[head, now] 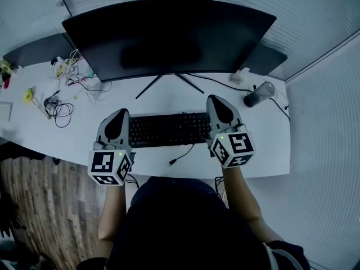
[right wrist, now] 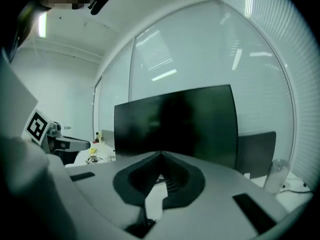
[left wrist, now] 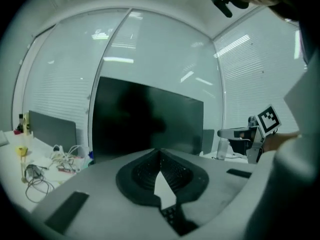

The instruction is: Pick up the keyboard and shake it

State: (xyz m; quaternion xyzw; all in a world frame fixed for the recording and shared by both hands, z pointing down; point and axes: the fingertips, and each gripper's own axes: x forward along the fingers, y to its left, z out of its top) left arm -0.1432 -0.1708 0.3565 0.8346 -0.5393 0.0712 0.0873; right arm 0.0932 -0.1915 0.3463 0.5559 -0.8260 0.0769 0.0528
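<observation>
Keyboard [head: 169, 129] spans the gap between my two grippers, in front of the monitor [head: 169, 38].

Head view: the left gripper [head: 118, 117] is on its left end and the right gripper [head: 219, 108] on its right end. The keyboard looks to be held off the desk [head: 270, 145], though I cannot confirm the clearance from above. Its cable [head: 181, 155] trails loose toward the near desk edge. A dark tumbler [head: 259, 93] stands well off to the right.

Left gripper view: the left gripper [left wrist: 160, 154] has its jaws drawn together, and a strip of keys [left wrist: 172, 218] is pinched low down near their root.

Right gripper view: the right gripper [right wrist: 161, 156] is likewise closed. A dark edge [right wrist: 140, 229] that I take for the keyboard sits at the very bottom of the jaws.

Risks: both holds are narrow end pinches, so a hard shake could twist the board out of one side. The loose cable may whip against the desk or snag. A wide swing could strike the monitor stand.
</observation>
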